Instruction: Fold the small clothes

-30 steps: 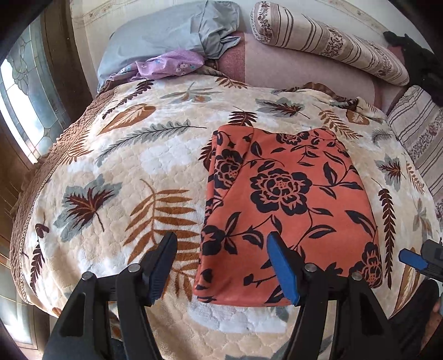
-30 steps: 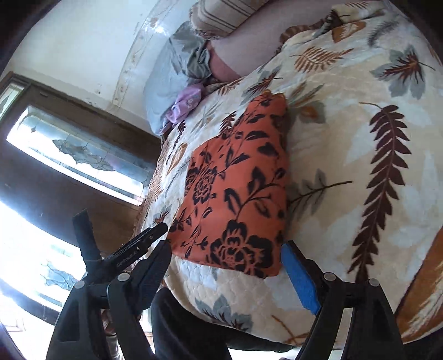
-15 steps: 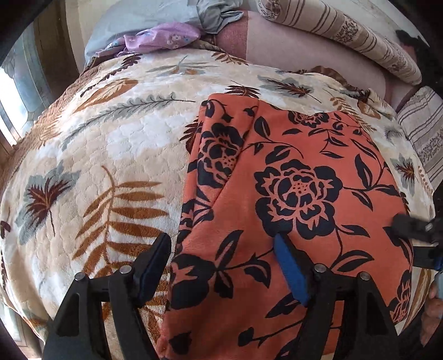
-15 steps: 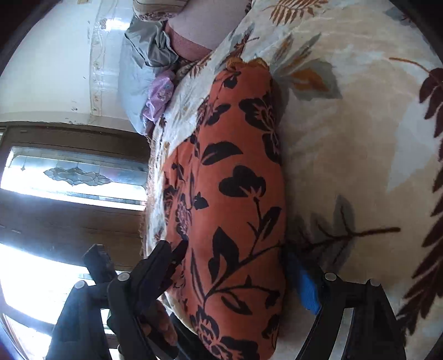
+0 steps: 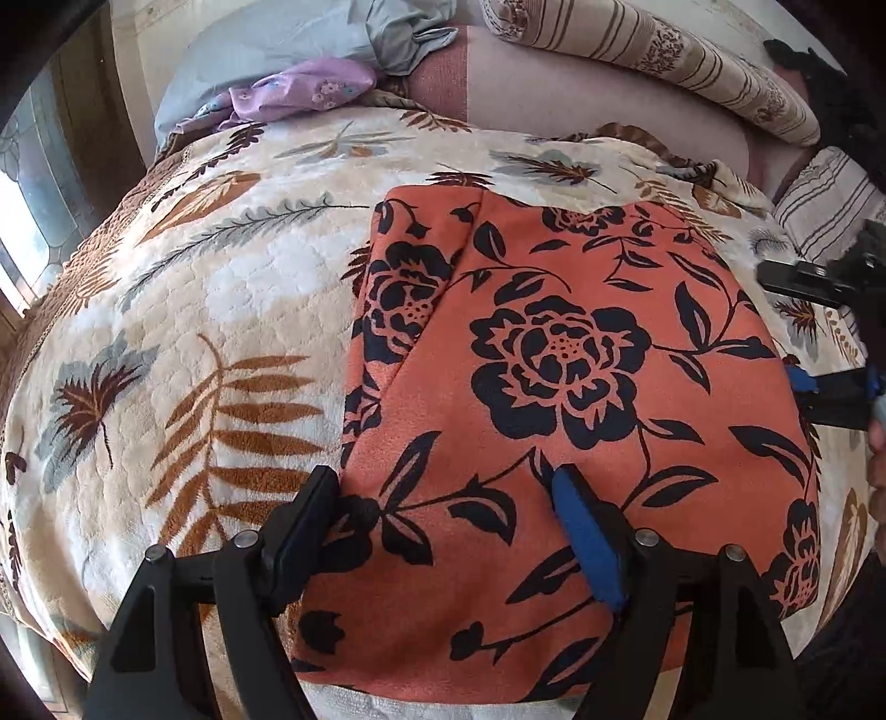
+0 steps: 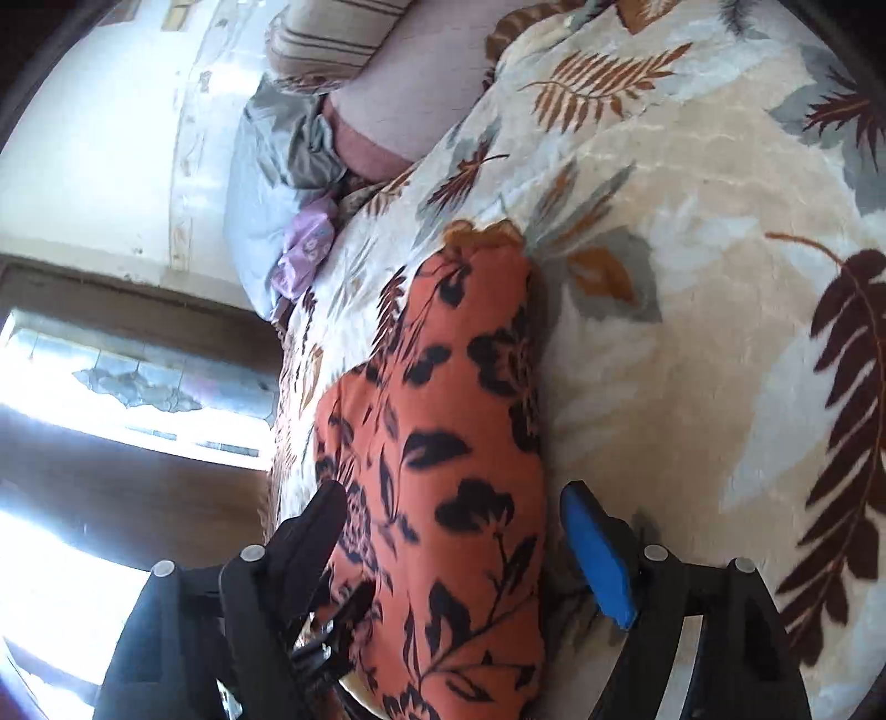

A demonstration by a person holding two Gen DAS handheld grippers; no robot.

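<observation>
An orange cloth with black flowers (image 5: 554, 360) lies folded into a rectangle on a cream blanket with a leaf pattern (image 5: 221, 304). My left gripper (image 5: 443, 482) hovers low over the cloth's near left part. Its jaws stand wide apart, the black finger at the cloth's left edge and the blue-padded one over the middle, and neither presses on it. My right gripper (image 6: 451, 498) straddles the cloth's (image 6: 443, 443) right edge. Its jaws are opening, with the cloth's border between them but not pinched. Its fingers (image 5: 803, 279) also show at the cloth's right side.
A grey pillow (image 5: 288, 50) and a purple garment (image 5: 299, 94) lie at the bed's far left. Striped pillows (image 5: 664, 55) line the far right. A bright window (image 6: 111, 387) stands beyond the bed's left side. The blanket's front edge runs just under the grippers.
Both grippers have come down closer to the orange cloth. The left one moved forward over its near part. The right one swung in along its right edge and rolled.
</observation>
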